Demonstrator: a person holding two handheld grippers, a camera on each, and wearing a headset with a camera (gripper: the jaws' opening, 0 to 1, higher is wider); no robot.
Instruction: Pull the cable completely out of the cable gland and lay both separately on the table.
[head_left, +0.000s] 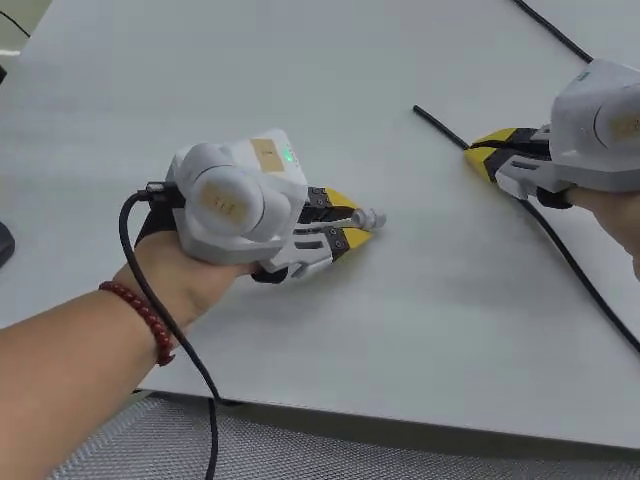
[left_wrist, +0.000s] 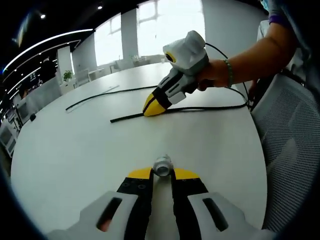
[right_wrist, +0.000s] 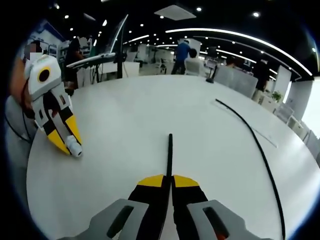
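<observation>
**On the table, two releases that can spoil the result**

From the head view, your left gripper (head_left: 352, 226) has its yellow-tipped jaws closed narrow on the small pale grey plastic cable gland (head_left: 366, 217), low over the white table (head_left: 300, 80). I cannot tell if the gland touches the surface. Your right gripper (head_left: 482, 152) is well apart from it and pinches the thin black cable (head_left: 440, 126) near its free end. So the cable looks already out of the gland, and I judge that only the laying down is left.

Along the left gripper view, the gland sits at the very tips of the jaws and shows its round end. It is a round part. If you open before it rests on the table, it may roll away, perhaps toward the cable.

Along the right gripper view, the jaws are shut on the cable, which runs straight forward over the table. A stiff cable can spring sideways when you let go, so lower it first. A second long black cable (right_wrist: 252, 132) lies near on the right. Do not drop yours across it, or the two get confused.
</observation>
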